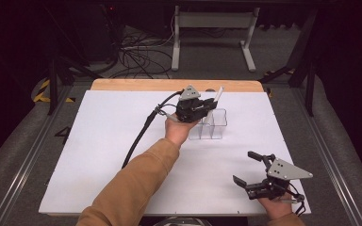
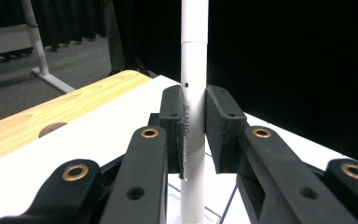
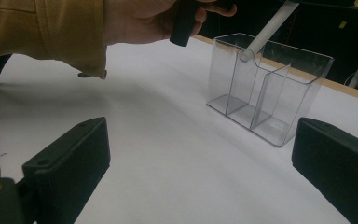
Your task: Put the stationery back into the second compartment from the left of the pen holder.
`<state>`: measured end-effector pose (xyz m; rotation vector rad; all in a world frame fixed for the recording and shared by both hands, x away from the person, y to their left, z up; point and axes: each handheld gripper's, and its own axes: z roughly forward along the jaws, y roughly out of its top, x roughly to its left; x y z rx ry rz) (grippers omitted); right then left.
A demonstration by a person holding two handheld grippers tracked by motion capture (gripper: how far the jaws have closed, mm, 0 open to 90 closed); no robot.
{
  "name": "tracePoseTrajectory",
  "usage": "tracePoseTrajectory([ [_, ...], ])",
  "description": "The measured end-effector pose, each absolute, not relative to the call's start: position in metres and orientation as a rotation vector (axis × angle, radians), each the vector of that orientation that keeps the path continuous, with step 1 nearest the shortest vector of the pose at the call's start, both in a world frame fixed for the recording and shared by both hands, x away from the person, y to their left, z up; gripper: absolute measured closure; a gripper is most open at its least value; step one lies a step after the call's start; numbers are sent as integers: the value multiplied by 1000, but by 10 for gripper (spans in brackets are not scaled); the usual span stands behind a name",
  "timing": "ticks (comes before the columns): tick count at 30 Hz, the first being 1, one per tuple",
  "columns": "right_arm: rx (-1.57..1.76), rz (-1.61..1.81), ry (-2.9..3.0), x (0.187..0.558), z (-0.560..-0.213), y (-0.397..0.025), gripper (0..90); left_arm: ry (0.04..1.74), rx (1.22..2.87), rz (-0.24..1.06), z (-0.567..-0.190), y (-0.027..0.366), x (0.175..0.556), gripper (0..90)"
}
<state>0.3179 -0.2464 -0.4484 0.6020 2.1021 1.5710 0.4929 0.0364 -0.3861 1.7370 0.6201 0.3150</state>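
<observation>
1. High view: fixed cam above the person's side, facing forward and down. Takes in the whole white tabletop (image 1: 122, 155), its wooden far edge and the floor beyond. Forearms come in from the bottom.
2. Left gripper view: rides the left gripper (image 1: 194, 107), looks along its jaws, very close on a white pen (image 2: 194, 116) standing between them. Behind: tabletop corner, wooden edge, dark curtain.
3. Right gripper view: rides the right gripper (image 1: 254, 170), sits low near the tabletop, faces across it to the clear organizer (image 3: 265, 88), moderately near.
4. Shared: high and right views both show organizer, pen and the left hand (image 3: 140, 21); all three show pen and white tabletop.
</observation>
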Motion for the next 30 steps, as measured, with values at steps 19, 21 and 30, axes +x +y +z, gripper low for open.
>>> tracePoseTrajectory([
  [19,581,1587,2117,327,-447,-237,46,557,1749,365,-353,85,459,249],
  [21,583,1586,2119,327,-448,-236,46,550,1745,364,-350,89,456,236],
  [30,581,1583,2117,326,-447,-237,46,522,1752,383,-344,105,442,191],
])
